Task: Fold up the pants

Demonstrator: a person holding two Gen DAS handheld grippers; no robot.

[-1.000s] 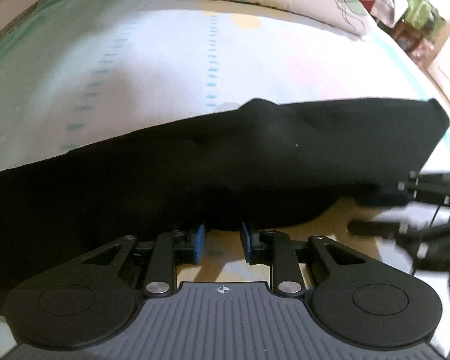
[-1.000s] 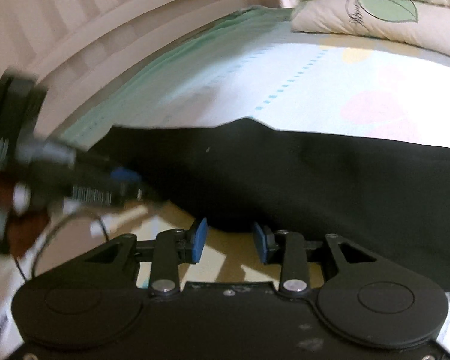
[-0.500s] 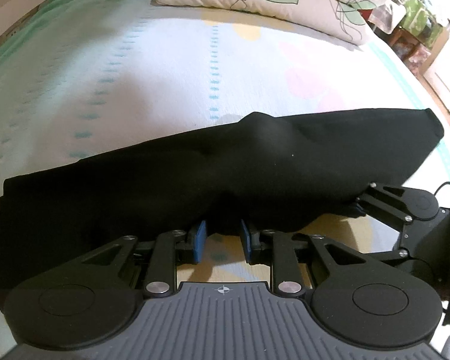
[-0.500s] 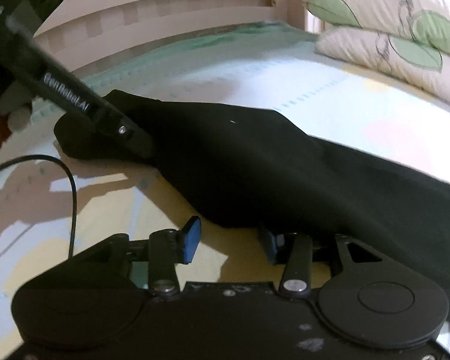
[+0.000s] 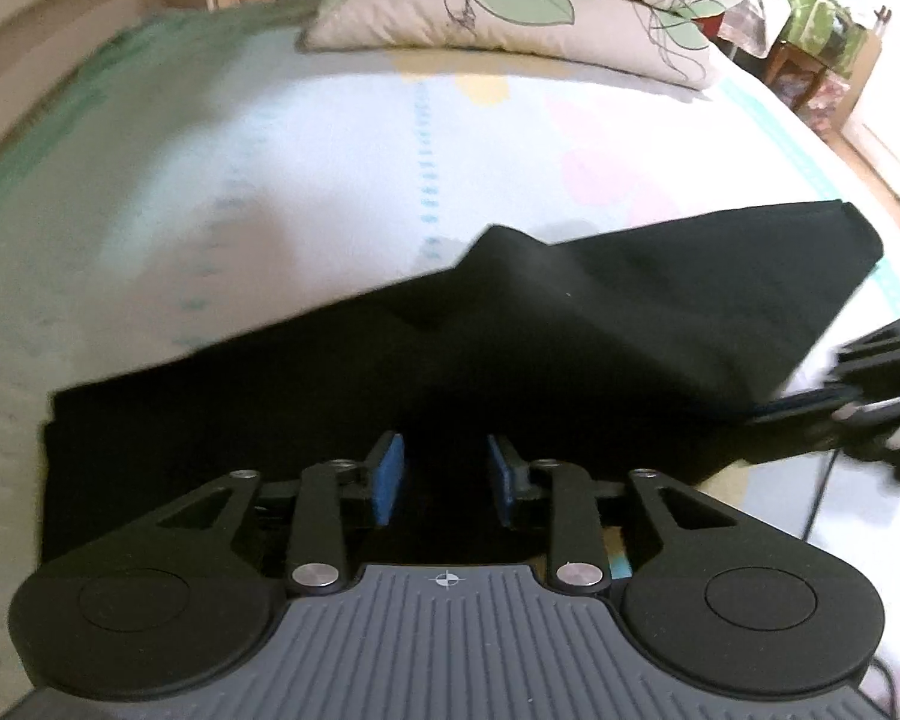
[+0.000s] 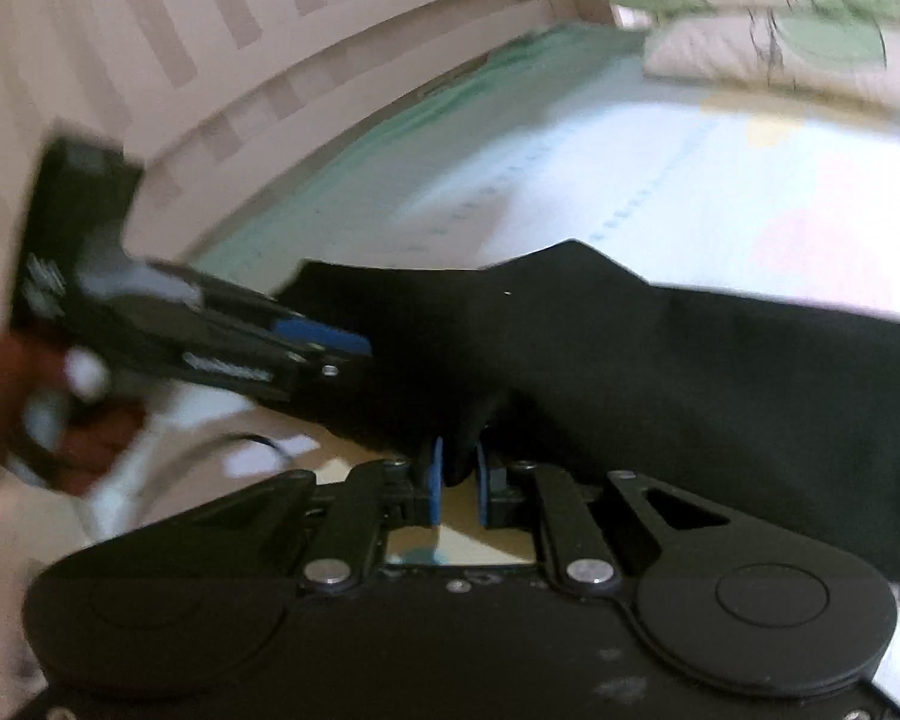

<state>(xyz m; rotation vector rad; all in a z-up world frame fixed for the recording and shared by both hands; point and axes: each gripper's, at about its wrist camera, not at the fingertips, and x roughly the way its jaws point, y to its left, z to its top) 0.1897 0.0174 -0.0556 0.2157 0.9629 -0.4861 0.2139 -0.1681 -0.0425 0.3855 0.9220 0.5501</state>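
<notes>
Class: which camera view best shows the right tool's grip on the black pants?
The right wrist view: the right tool pinches a fold of the black pants between its blue pads. The left wrist view shows it only blurred at the pants' edge.

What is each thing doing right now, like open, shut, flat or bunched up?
Pants: black, lying long across the bed, humped in the middle, near edge pinched up.
Right tool: shut on the pants' edge.
Left tool: jaws opening, with black cloth between the pads.
Pillows: stacked two high at the head of the bed.
Bed: sheet smooth.
</notes>
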